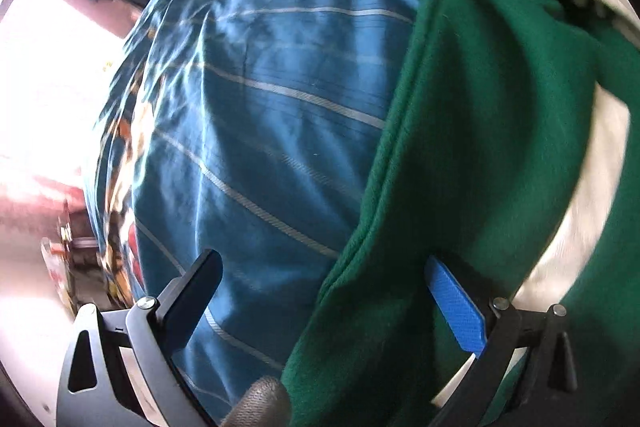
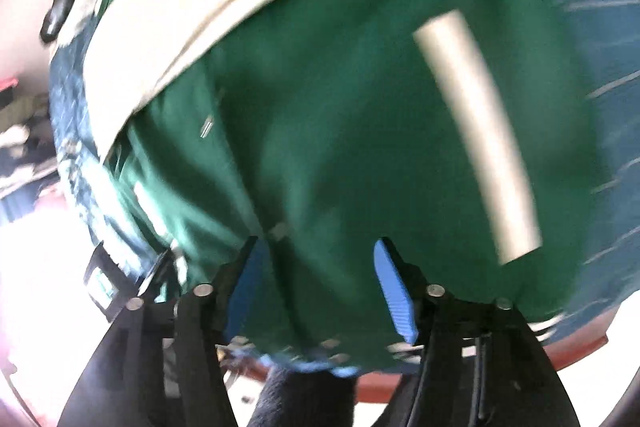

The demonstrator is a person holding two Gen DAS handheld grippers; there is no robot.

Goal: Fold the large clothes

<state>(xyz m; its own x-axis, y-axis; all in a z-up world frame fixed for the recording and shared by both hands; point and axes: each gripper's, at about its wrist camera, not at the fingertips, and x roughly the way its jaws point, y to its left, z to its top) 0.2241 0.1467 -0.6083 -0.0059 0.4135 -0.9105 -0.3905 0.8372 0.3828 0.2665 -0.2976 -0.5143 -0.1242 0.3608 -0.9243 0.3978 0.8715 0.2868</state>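
Green garment [image 2: 340, 115] with cream trim, draped over blue striped sheet [image 1: 256, 115].

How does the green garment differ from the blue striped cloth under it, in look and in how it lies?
The green garment is plain dark green with cream panels; the blue striped cloth is blue with thin pale stripes. The garment lies on top, folded into thick ridges; the cloth is spread beneath with shallow wrinkles. The garment lies between the fingers of the left gripper and right gripper; the cloth does not. Both are large fabrics.

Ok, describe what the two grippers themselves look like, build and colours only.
The left gripper has black jaws on black and grey linkage arms with round silver pivot pins; one blue ribbed pad shows. The right gripper is black too, with silver pins and blue ribbed pads on both jaws. No cables or sleeves show clearly.
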